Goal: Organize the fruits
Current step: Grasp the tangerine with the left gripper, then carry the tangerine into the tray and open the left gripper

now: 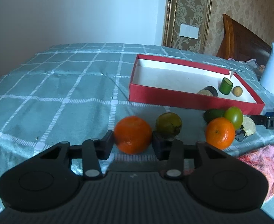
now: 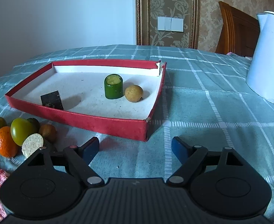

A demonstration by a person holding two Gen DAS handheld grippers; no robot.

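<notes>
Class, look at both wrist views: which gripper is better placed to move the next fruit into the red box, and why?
Left. The left gripper already has its fingers against the sides of an orange, near the red box. The right gripper is open over bare cloth with nothing between its fingers.

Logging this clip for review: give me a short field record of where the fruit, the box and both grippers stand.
surface: green checked cloth
box: red box, open
in box: green cylinder piece, tan round fruit, dark block
outside box: second orange, green tomato, other fruit pieces
left gripper: shut on orange
right gripper: open, nothing between its fingers
</notes>
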